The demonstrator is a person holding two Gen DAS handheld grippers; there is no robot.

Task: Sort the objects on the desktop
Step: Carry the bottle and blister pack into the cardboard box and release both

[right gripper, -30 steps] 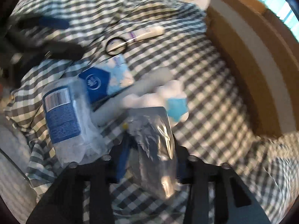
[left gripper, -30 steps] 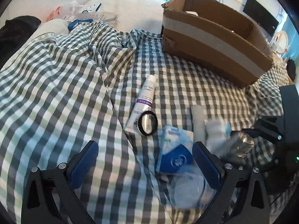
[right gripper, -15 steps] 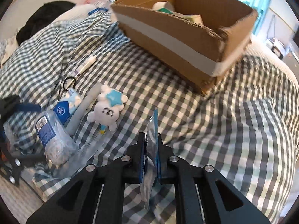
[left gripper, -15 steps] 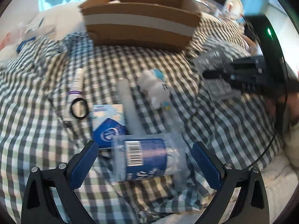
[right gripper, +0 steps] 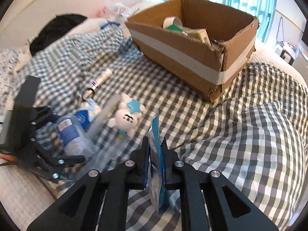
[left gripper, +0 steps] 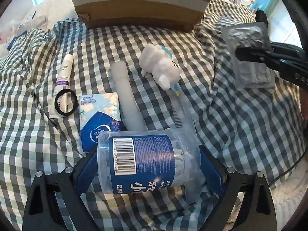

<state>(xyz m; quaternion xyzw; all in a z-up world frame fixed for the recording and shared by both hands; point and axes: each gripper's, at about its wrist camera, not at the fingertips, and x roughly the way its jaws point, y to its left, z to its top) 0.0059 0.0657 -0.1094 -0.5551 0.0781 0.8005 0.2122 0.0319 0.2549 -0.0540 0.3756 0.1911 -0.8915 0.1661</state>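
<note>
My left gripper is shut on a clear plastic jar with a blue label, lying sideways between the blue pads; it also shows in the right wrist view. My right gripper is shut on a flat clear blister pack, held edge-on above the checked cloth; the pack also shows in the left wrist view. On the cloth lie a white plush toy, a tissue pack, a white tube with a black hair ring, and a frosted stick.
An open cardboard box with several items inside stands at the far side of the bed; its front wall shows in the left wrist view. A clear bag with a comb lies by the plush. A dark garment lies far left.
My left gripper has closed on the blue-labelled jar, which it only framed before. My right gripper has carried the blister pack up and toward the box.
</note>
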